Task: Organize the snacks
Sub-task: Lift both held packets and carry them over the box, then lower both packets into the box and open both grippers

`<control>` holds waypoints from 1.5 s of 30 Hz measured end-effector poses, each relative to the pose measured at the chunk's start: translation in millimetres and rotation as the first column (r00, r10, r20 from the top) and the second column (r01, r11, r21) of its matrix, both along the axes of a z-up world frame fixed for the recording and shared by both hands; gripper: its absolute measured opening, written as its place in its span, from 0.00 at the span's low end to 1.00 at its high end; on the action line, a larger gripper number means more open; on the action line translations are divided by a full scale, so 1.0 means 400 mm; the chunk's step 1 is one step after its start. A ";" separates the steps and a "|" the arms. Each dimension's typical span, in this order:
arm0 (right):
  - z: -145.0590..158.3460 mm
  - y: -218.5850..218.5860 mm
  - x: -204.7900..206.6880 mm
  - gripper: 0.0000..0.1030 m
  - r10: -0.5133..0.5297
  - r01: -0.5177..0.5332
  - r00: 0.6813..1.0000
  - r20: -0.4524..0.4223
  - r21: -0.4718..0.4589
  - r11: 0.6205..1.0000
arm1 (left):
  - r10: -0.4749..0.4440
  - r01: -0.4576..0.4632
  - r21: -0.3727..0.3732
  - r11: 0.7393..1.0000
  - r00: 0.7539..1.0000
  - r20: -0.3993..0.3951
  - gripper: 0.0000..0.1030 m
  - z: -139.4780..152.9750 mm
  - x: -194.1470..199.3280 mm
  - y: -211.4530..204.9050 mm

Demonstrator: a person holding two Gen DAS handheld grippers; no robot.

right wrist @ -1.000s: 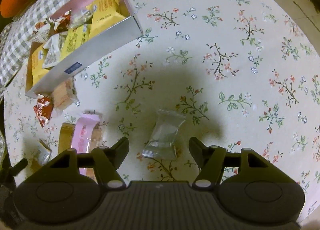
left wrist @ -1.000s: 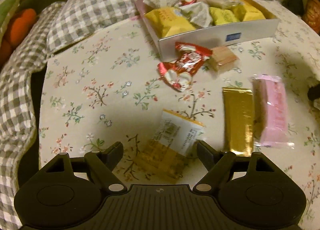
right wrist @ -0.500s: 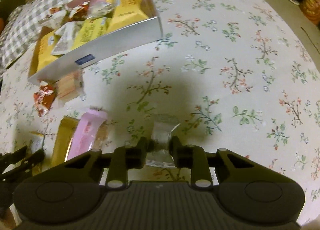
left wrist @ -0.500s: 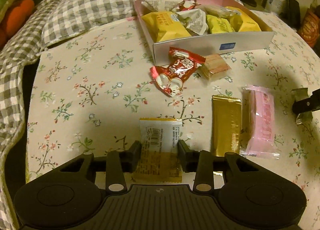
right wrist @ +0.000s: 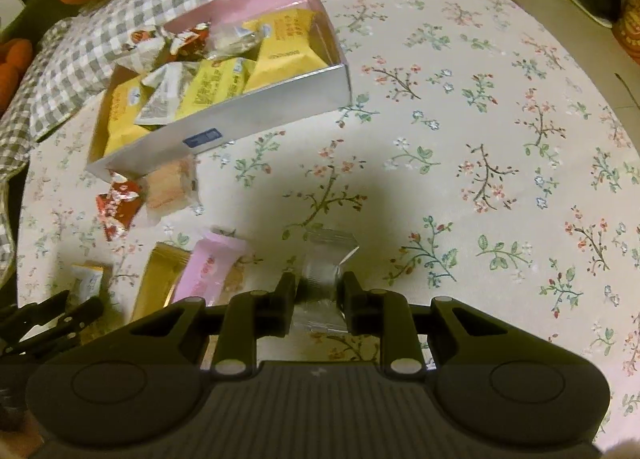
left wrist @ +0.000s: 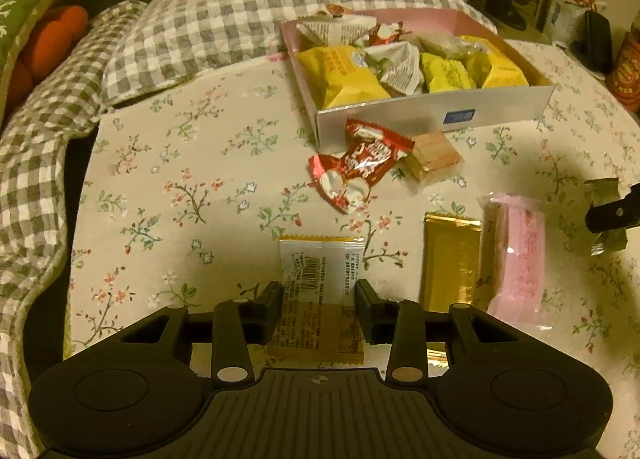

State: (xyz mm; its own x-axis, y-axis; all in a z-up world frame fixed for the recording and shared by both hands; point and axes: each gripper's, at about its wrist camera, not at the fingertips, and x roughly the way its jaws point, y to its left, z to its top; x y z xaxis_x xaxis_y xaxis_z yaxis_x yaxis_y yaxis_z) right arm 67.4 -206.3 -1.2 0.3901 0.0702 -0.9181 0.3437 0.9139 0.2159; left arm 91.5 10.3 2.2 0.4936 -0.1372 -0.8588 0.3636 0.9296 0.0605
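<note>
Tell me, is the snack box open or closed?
Open: the snack box has no lid on, and yellow packets show from above.

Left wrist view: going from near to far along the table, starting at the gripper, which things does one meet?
Left gripper shut on the white-and-gold packet → red wrapper → snack box → checked cushion.

The worktop (right wrist: 480, 119) wears matt floral cloth, beside a quilted checked cushion (left wrist: 224, 27). The gold bar wrapper (left wrist: 450, 259) and red candy wrapper (left wrist: 360, 163) are glossy foil, the pink packet (left wrist: 520, 255) soft-sheened plastic, the clear packet (right wrist: 326, 263) crinkly film. The box (left wrist: 432, 115) is smooth card; both tongs are matt black plastic.
</note>
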 end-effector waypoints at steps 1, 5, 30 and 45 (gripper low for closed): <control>0.002 0.003 0.001 0.21 0.005 -0.005 1.000 0.002 0.005 1.000 | 0.004 -0.004 -0.001 1.000 1.000 0.006 0.36 0.003 -0.002 -0.002; 0.007 0.018 0.002 0.21 0.028 -0.028 1.000 0.006 0.025 0.999 | 0.019 -0.019 -0.001 1.000 0.999 0.030 0.36 0.017 -0.006 -0.009; 0.082 -0.054 0.046 0.21 -0.019 0.000 0.991 0.136 0.137 0.991 | 0.110 -0.097 -0.141 0.985 0.990 0.092 0.36 0.102 0.035 -0.013; 0.100 -0.110 0.137 0.21 -0.060 0.014 0.965 0.255 0.176 0.984 | 0.143 -0.103 -0.280 0.954 0.982 0.125 0.36 0.158 0.168 -0.091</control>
